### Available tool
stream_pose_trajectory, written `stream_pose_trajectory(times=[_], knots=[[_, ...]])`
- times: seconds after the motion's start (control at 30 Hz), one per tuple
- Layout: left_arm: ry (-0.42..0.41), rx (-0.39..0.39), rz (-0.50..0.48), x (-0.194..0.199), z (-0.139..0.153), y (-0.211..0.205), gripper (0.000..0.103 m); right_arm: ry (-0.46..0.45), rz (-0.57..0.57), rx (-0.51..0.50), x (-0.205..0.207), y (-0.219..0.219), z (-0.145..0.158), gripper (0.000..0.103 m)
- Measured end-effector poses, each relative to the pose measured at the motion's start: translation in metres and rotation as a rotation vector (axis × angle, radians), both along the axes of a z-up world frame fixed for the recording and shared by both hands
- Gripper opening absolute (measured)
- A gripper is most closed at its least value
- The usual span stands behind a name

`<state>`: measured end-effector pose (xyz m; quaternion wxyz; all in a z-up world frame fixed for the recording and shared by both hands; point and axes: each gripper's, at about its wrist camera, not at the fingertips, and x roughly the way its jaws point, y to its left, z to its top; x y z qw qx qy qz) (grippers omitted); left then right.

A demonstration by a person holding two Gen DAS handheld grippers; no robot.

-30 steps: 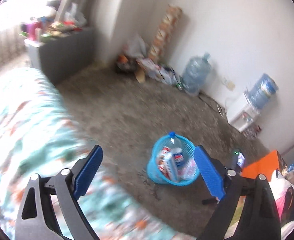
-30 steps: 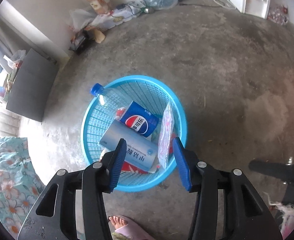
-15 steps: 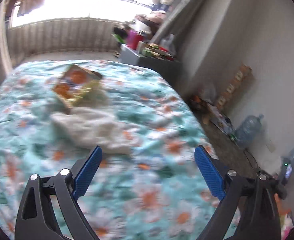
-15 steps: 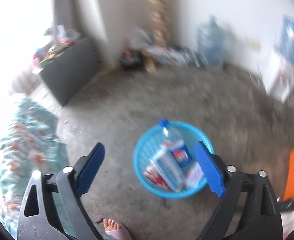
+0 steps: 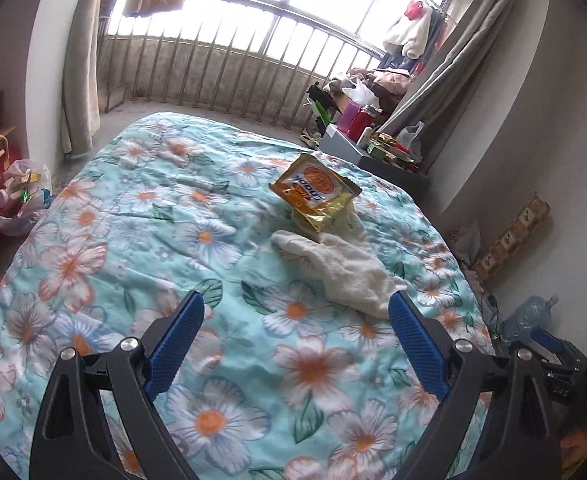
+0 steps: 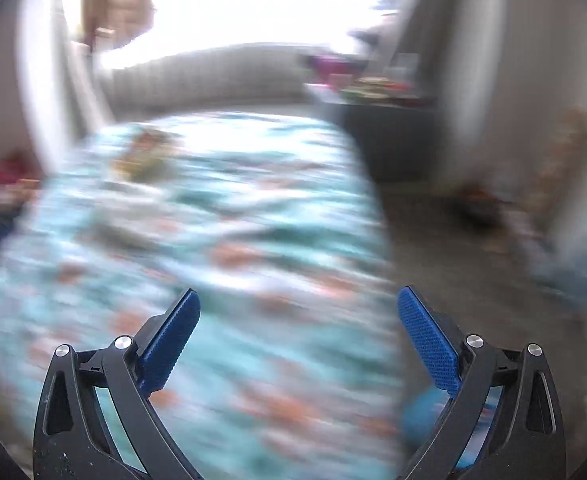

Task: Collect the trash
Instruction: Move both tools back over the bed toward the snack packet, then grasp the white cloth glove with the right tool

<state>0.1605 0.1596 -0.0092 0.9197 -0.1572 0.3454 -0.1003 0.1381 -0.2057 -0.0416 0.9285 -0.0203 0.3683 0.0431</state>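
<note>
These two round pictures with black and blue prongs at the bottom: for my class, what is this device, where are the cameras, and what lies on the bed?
A person holds a two-finger grabber in each hand, with a wide-angle camera on each looking along its fingers. The sharp picture is from the left gripper, open and holding nothing. The blurred one is from the right gripper, jaws opening, nothing between them. On the flowered bedspread lie a yellow snack packet and, touching it, a white cloth. Neither is held.
</note>
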Motion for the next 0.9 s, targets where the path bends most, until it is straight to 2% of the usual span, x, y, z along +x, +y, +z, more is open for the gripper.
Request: stream_pose_trajectory(times=[0.03, 0.13, 0.27, 0.37, 0.43, 0.5, 0.57, 0.6, 0.63, 0.77, 0.83, 0.9], knots=[[0.002, 0.0, 0.006, -0.001, -0.002, 0.001, 0.091, 0.011, 0.069, 0.041, 0.011, 0.016, 0.0, 0.095], [0.003, 0.002, 0.031, -0.006, -0.008, 0.008, 0.091, 0.037, 0.16, 0.039, 0.042, 0.06, -0.005, 0.095], [-0.002, 0.011, 0.053, -0.013, -0.012, 0.015, 0.091, 0.165, 0.185, 0.085, 0.089, 0.102, -0.024, 0.095], [0.006, 0.007, 0.063, -0.014, -0.016, 0.019, 0.091, 0.201, 0.192, 0.112, 0.108, 0.116, -0.033, 0.095], [0.012, 0.008, 0.064, -0.013, -0.019, 0.02, 0.091, 0.22, 0.2, 0.115, 0.117, 0.123, -0.04, 0.085], [0.016, 0.013, 0.061, -0.01, -0.02, 0.02, 0.091, 0.259, 0.19, 0.131, 0.124, 0.125, -0.049, 0.067], [0.016, 0.013, 0.06, -0.007, -0.021, 0.02, 0.091, 0.252, 0.175, 0.14, 0.121, 0.122, -0.05, 0.06], [0.017, 0.011, 0.057, -0.005, -0.02, 0.02, 0.091, 0.243, 0.183, 0.154, 0.118, 0.121, -0.049, 0.048], [0.02, 0.006, 0.055, -0.001, -0.019, 0.02, 0.091, 0.242, 0.194, 0.171, 0.119, 0.121, -0.049, 0.042], [0.08, -0.071, 0.071, 0.019, -0.014, 0.024, 0.091, 0.221, 0.212, 0.151, 0.116, 0.124, -0.046, 0.014], [0.085, -0.124, 0.069, 0.029, -0.009, 0.024, 0.091, 0.215, 0.22, 0.151, 0.114, 0.124, -0.044, 0.007], [0.095, -0.137, 0.062, 0.042, -0.004, 0.02, 0.091, 0.214, 0.228, 0.166, 0.111, 0.123, -0.044, 0.004]])
